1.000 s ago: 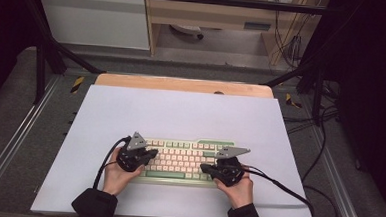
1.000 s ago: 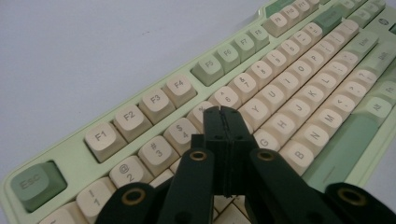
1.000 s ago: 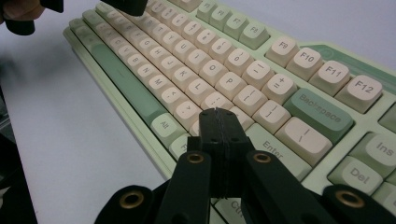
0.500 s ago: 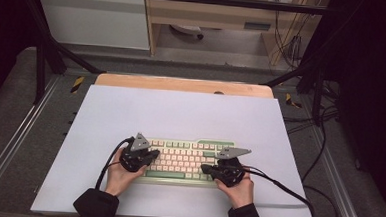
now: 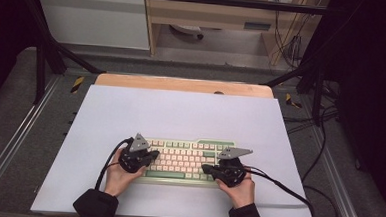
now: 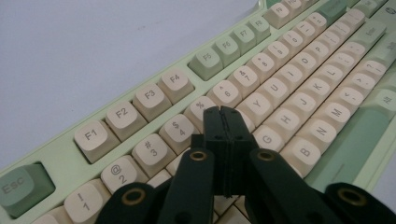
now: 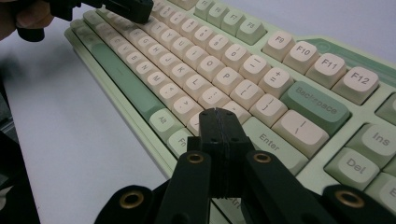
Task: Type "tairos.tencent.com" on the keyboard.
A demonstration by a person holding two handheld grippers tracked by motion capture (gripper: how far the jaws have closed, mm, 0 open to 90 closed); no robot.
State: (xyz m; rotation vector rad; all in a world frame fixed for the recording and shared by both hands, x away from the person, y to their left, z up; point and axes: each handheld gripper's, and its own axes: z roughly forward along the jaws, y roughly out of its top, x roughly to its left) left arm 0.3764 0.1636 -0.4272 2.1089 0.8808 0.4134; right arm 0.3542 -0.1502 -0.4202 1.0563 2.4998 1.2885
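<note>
A cream and green keyboard [image 5: 185,160] lies near the front of the white table. My left gripper [image 5: 151,155] hovers over its left end, jaws pressed together with nothing between them. In the left gripper view the left gripper [image 6: 223,112] tips sit over the keyboard [image 6: 280,88] near the 5 and T keys. My right gripper [image 5: 205,168] is over the right end, jaws also closed and empty. In the right gripper view the right gripper [image 7: 217,114] tips hang above the keyboard [image 7: 224,60] between the Enter key and the bottom row; whether either touches a key is unclear.
A white mat [image 5: 180,118] covers the table, with a wooden strip [image 5: 182,84] along its far edge. Cables [image 5: 287,191] trail from the right gripper off to the right. A metal frame and cabinets stand behind the table.
</note>
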